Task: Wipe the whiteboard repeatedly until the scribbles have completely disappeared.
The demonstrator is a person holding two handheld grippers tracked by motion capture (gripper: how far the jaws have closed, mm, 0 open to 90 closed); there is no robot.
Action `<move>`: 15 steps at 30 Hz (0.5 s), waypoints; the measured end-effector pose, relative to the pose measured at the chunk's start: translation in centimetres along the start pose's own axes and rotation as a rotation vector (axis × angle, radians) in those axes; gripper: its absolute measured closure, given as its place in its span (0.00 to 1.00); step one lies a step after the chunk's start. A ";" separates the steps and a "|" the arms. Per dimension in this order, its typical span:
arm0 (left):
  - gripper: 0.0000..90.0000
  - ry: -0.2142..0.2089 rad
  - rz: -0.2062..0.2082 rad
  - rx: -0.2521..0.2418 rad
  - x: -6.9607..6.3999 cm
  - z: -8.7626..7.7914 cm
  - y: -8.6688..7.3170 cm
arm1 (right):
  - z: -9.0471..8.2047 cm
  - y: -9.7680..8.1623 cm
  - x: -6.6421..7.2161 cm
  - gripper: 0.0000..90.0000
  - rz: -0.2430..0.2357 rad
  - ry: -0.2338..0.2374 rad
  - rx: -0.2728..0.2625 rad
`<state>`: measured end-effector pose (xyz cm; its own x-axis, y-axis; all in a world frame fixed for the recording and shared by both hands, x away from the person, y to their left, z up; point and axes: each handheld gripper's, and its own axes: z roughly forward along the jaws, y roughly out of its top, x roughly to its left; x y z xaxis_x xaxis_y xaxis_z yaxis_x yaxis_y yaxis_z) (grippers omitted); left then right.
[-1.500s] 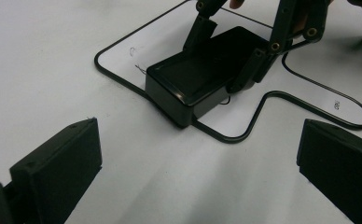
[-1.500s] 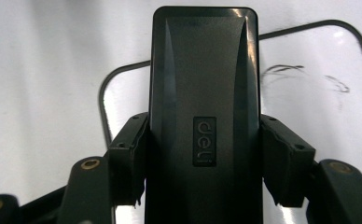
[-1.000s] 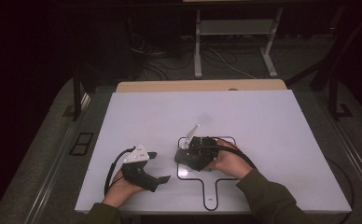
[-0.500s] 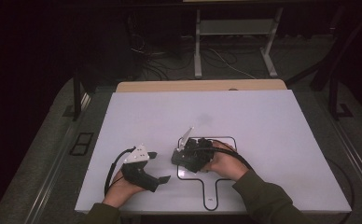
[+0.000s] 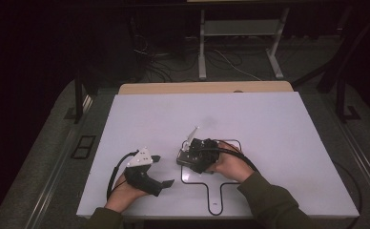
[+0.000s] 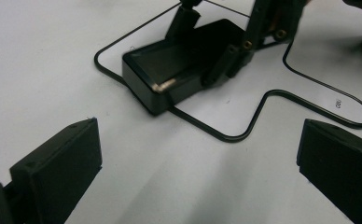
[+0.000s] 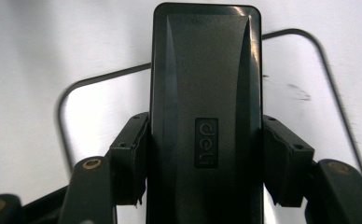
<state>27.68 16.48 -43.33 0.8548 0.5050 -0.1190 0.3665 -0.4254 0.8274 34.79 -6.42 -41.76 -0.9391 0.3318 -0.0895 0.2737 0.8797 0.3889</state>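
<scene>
The right gripper point(image 5: 189, 156) has its jaws clamped on the long sides of a flat black box point(image 7: 206, 112), a case of some kind with a small logo on its lid. The box sits on the white table point(image 5: 269, 124), inside the rounded square of a black outline point(image 6: 244, 133) drawn there, toward the outline's left edge. A thin pale strip point(image 5: 191, 135) sticks up just beyond the box; what it is I cannot tell from here. The left gripper point(image 5: 160, 171) rests on the table to the left, jaws open and empty, aimed at the box. The step in hand looks like placing the box within the outline. Next comes checking that it sits square to the lines, then easing the jaws apart without nudging it
</scene>
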 end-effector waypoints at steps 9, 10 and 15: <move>0.00 0.002 0.004 -0.001 0.0 0.0 0.0 | -0.2 0.1 1.9 0.43 -0.053 0.046 0.014; 0.00 0.001 0.005 -0.002 0.0 0.0 0.0 | -0.2 0.1 2.0 0.43 -0.056 0.055 0.015; 0.00 0.002 0.004 -0.002 0.0 0.0 0.0 | -0.3 0.1 2.2 0.43 -0.061 0.068 0.016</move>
<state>27.69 16.44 -43.30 0.8555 0.5051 -0.1142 0.3624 -0.4264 0.8288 32.69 -5.68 -41.68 -0.9658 0.2543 -0.0499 0.2187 0.9030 0.3698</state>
